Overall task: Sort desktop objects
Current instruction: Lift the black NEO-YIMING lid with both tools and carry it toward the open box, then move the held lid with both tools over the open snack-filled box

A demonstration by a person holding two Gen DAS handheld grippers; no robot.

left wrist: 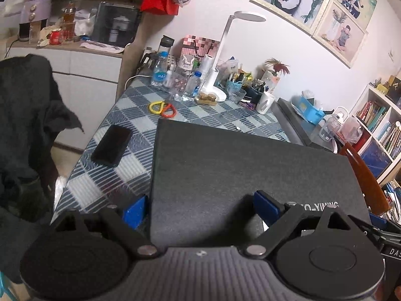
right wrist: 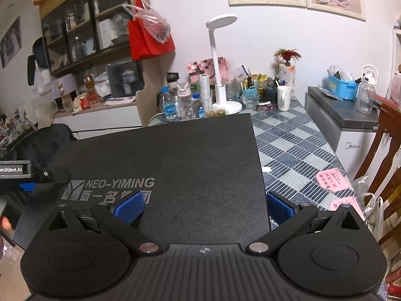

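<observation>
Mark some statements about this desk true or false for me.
1. A black phone lies on the checked tablecloth beside the big black board. True.
2. The yellow and orange rings lie on top of the black board. False: they lie on the tablecloth, beyond the board's far corner.
3. A white desk lamp stands at the far end of the table. True.
4. The white mug is tipped on its side. False: it stands upright.
5. The black board bears the print NEO-YIMING. True.
</observation>
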